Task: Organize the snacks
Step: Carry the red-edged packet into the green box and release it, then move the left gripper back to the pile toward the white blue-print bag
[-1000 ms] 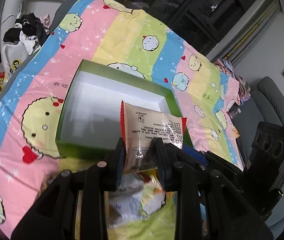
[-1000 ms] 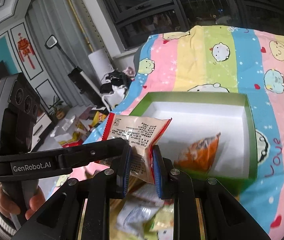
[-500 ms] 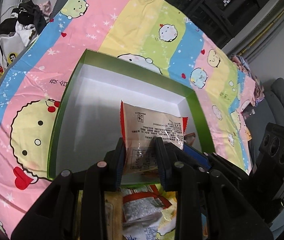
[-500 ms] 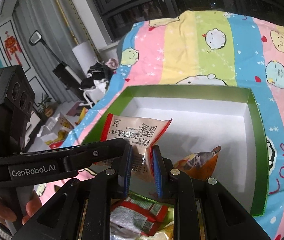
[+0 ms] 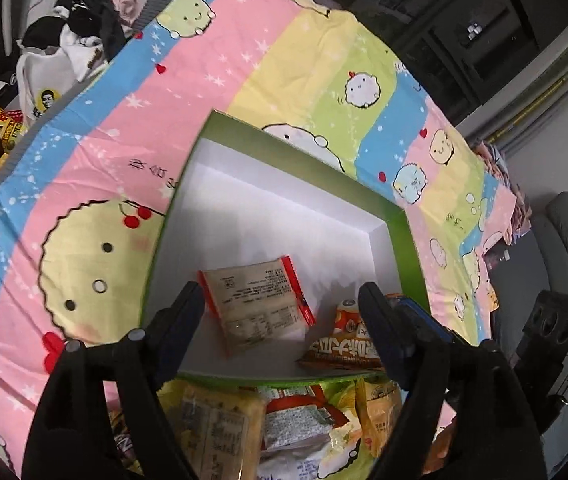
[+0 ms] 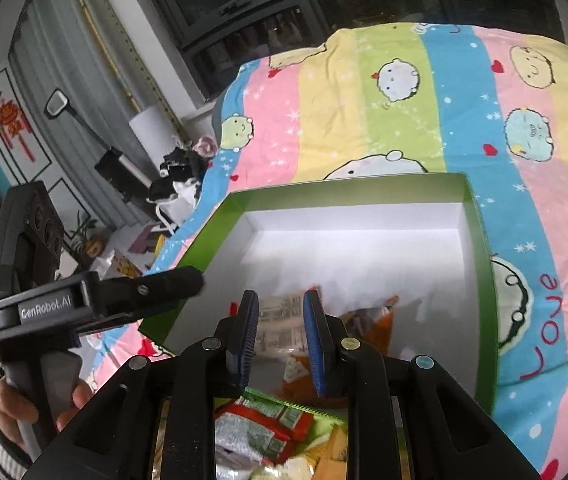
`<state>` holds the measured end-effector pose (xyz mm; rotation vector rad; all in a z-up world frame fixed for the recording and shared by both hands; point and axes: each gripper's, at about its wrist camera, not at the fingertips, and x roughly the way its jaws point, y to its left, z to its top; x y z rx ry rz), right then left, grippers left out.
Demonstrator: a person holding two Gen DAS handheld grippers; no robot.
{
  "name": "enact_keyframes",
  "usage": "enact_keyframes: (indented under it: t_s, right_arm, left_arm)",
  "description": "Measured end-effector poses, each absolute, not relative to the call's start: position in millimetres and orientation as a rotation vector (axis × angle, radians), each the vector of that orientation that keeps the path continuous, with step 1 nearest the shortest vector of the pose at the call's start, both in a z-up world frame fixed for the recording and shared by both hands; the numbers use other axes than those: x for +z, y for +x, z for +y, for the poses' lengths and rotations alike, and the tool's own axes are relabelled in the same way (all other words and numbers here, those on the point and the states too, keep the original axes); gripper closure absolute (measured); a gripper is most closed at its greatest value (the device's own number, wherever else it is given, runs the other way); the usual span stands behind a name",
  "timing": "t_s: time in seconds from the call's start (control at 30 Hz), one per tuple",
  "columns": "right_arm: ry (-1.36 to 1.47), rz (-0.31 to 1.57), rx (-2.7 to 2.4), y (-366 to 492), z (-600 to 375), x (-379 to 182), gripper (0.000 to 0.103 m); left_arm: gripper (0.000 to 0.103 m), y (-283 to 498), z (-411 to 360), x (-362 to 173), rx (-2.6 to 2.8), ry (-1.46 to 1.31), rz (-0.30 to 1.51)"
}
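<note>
My left gripper (image 5: 282, 316) is spread wide and holds nothing; the beige packet with red crimped ends (image 5: 256, 309) lies flat on the white floor of the green box (image 5: 403, 216), near its front wall and between my two fingers, touching neither as far as I can tell. To its right sits an orange snack bag (image 5: 343, 344), partly hidden behind my right-hand finger (image 5: 379, 332). My right gripper (image 6: 280, 330) hangs over the box's near edge with its blue pads a modest gap apart and nothing clamped between them; through that gap I see the same packet (image 6: 280, 320) on the floor below, with the orange bag (image 6: 375, 328) beside it. The loose pile of snacks (image 5: 295, 424) waits on the striped cartoon blanket (image 5: 188, 92) just in front of the box. The risks, as I judge them: if I pull the left gripper back low, a finger may catch the near wall and drag the light box across the soft blanket, or clip the packet and flip it out. Both grippers crowd the same near corner, so they could knock together. Piling everything there would leave the far half unused.
</note>
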<state>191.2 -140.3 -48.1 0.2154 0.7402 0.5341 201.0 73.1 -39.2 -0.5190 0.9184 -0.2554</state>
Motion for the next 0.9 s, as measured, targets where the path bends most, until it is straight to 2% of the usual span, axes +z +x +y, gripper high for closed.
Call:
enact_keyframes:
  t_s: [0.1, 0.23, 0.37, 0.9]
  right_arm:
    - [0.225, 0.735, 0.533, 181, -148, -46, 0.069]
    - [0.232, 0.735, 0.529, 165, -157, -46, 0.066]
    - [0.258, 0.74, 0.53, 150, -167, -49, 0.059]
    - [0.24, 0.831, 0.568, 91, -168, -69, 0.059]
  left_arm:
    - [0.023, 190, 80, -32, -0.249, -0.522, 0.9]
    - [0.023, 170, 89, -24, -0.243, -0.518, 0.876]
    - [0.023, 145, 97, -24, -0.225, -0.505, 0.867]
    - [0.023, 55, 131, -52, -0.175, -0.598, 0.915]
